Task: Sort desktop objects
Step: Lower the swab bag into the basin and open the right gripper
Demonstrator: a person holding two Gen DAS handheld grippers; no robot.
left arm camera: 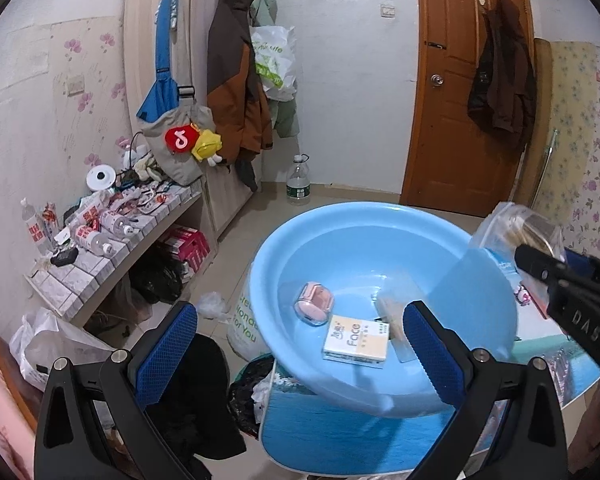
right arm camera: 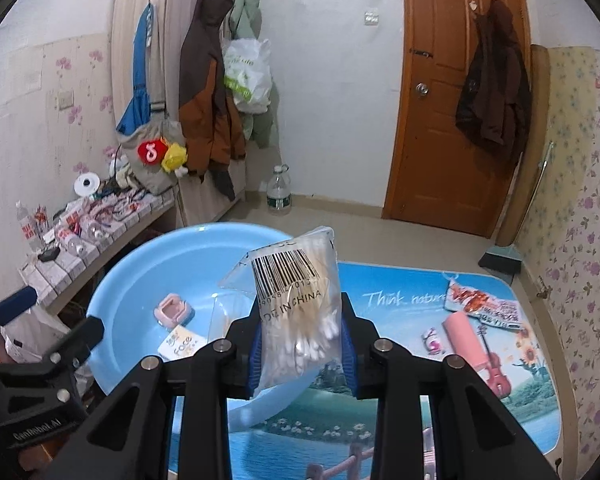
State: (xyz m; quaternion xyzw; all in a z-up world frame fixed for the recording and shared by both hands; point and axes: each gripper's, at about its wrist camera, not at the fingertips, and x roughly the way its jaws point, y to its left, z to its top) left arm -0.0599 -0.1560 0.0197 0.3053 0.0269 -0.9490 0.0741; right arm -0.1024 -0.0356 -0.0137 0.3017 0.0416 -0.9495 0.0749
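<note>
My right gripper (right arm camera: 302, 348) is shut on a clear bag of cotton swabs (right arm camera: 296, 304) and holds it upright above the near right rim of a light blue basin (right arm camera: 140, 264). In the left wrist view that bag (left arm camera: 516, 232) hangs over the basin's right rim (left arm camera: 496, 280). Inside the basin lie a pink case (left arm camera: 314, 304), a tissue pack marked "Face" (left arm camera: 356, 342) and a clear packet (left arm camera: 396, 316). My left gripper (left arm camera: 300, 350) stands open at the basin's near left side, its blue pads (left arm camera: 166, 348) wide apart and holding nothing.
The basin overhangs the left edge of a table with a scenic mat (right arm camera: 380, 420). A pink bottle (right arm camera: 466, 340), a red snack packet (right arm camera: 484, 304) and a small pink item (right arm camera: 432, 338) lie on its right. A cluttered bench (left arm camera: 112, 240) stands left; black bags (left arm camera: 204, 392) lie below.
</note>
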